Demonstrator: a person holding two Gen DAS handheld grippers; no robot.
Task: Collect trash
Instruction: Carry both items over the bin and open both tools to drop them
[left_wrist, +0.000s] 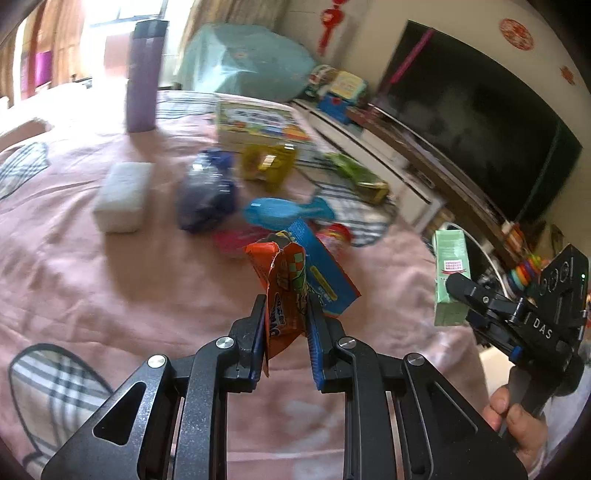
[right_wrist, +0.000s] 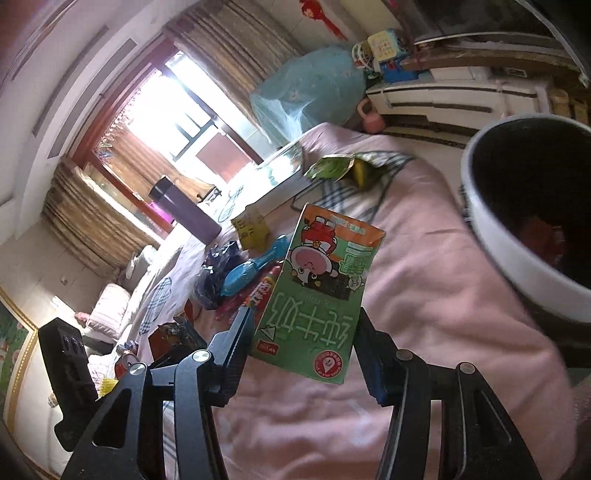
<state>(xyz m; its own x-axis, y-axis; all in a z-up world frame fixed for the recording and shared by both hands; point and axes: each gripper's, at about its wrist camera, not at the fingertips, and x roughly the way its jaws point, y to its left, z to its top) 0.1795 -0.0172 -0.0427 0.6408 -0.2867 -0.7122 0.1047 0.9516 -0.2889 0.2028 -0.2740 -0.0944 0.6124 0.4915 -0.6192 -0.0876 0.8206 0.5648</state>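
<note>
My left gripper (left_wrist: 286, 306) is shut on an orange snack wrapper (left_wrist: 284, 284), held above the pink bedspread (left_wrist: 110, 277), with a blue wrapper (left_wrist: 325, 273) right behind it. My right gripper (right_wrist: 303, 321) is shut on a green milk carton (right_wrist: 317, 291); the carton also shows at the right of the left wrist view (left_wrist: 450, 277). A white-rimmed trash bin (right_wrist: 491, 229) with a dark inside stands at the right of the right wrist view, beside the bed. More trash lies on the bed: a dark blue bag (left_wrist: 207, 192), a yellow wrapper (left_wrist: 267, 164), a green packet (left_wrist: 360, 177).
A purple thermos (left_wrist: 144, 77) stands at the far side of the bed. A white foam block (left_wrist: 122, 197), a blue toy (left_wrist: 280, 212), a red item (left_wrist: 334, 234) and a picture box (left_wrist: 258, 123) lie there too. A TV (left_wrist: 480, 122) and a low cabinet (left_wrist: 388, 158) stand to the right.
</note>
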